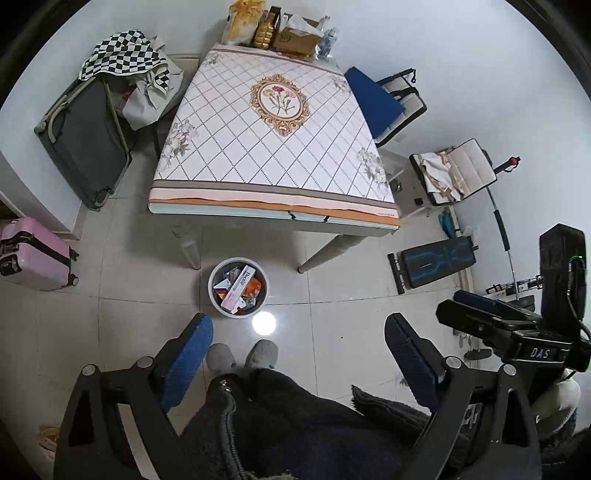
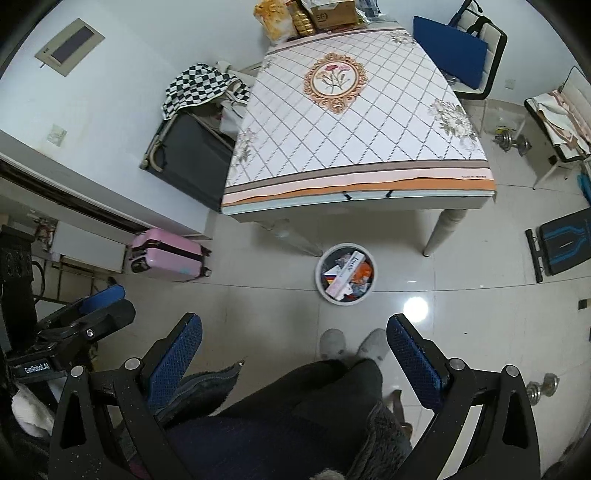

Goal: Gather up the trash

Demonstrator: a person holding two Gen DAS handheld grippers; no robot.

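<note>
A round white trash bin (image 1: 213, 291) (image 2: 318, 280) stands on the tiled floor just in front of the table, filled with boxes and wrappers, a long white carton (image 1: 238, 286) (image 2: 345, 275) lying across the top. My left gripper (image 1: 299, 334) hangs high above the floor, open and holding nothing, with the bin a little ahead of it. My right gripper (image 2: 295, 332) is likewise open and holding nothing, the bin ahead and slightly right. Each gripper shows at the edge of the other's view. The person's grey slippers (image 1: 242, 354) stand just short of the bin.
The table (image 1: 273, 147) wears a diamond-pattern cloth, with boxes and bags (image 1: 280, 31) at its far end. A pink suitcase (image 1: 33, 254) and a dark open suitcase (image 1: 88, 144) sit left. Chairs (image 1: 391, 103), a bench (image 1: 436, 264) and dumbbells (image 2: 513, 142) lie to the right.
</note>
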